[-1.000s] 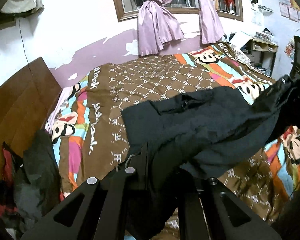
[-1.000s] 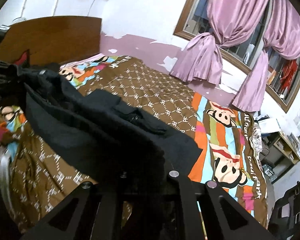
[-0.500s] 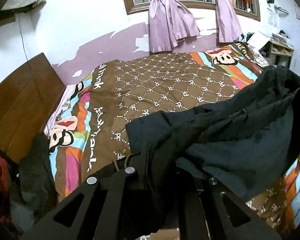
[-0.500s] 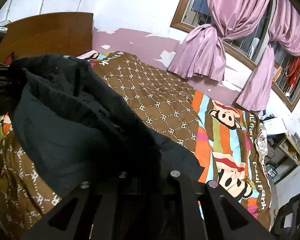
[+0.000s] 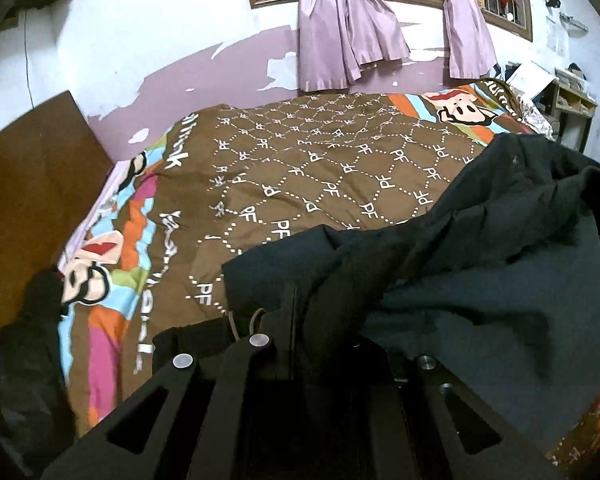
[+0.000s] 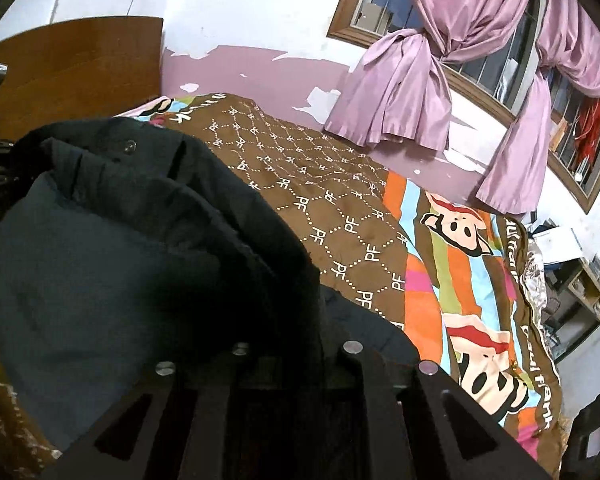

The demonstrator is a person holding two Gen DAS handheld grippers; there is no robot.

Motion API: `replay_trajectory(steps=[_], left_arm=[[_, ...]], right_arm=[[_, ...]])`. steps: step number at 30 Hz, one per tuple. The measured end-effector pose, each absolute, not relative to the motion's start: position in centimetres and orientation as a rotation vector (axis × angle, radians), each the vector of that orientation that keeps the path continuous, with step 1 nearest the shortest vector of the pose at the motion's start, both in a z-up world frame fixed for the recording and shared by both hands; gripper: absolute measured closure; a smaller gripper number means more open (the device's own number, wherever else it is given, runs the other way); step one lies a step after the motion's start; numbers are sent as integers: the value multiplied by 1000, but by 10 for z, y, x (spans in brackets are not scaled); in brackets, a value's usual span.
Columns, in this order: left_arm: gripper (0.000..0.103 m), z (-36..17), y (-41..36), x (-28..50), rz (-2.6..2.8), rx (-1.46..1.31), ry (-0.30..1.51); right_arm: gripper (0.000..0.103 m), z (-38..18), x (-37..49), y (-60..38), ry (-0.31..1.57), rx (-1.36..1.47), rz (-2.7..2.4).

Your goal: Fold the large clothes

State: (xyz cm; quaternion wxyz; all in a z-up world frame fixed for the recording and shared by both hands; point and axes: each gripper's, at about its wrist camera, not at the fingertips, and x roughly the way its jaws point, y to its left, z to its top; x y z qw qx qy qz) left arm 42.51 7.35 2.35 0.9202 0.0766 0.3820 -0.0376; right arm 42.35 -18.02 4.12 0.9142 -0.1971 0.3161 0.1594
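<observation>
Garment (image 5: 480, 280) dark navy-black, thick, heavily creased; snap button near upper edge in right view. Hangs bunched between both grippers above quilt (image 5: 320, 168), lower part draped on quilt. Fills 3 to 5 o'clock in left view, 8 to 11 o'clock in right view (image 6: 120, 240). Left gripper (image 5: 320, 320) clamped on garment fold. Right gripper (image 6: 284, 320) clamped on garment too, fingers buried in cloth. Quilt brown, cartoon borders. Curtains (image 5: 340, 32) at 12 o'clock. Headboard (image 5: 32, 184) at 9 o'clock.

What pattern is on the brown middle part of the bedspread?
White dotted diamond lattice with "PF" letters on the bedspread, clearest in the left wrist view.
</observation>
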Motion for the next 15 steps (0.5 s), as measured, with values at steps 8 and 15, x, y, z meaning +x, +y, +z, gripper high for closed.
replay_trajectory(steps=[8,15], left_arm=[[98,11,74,434,-112,105,783],[97,7,65,434,-105,161,773]], right_arm=[[68,18,429,-193,595,-348,322],[39,19,434,-218,586,-255,322]])
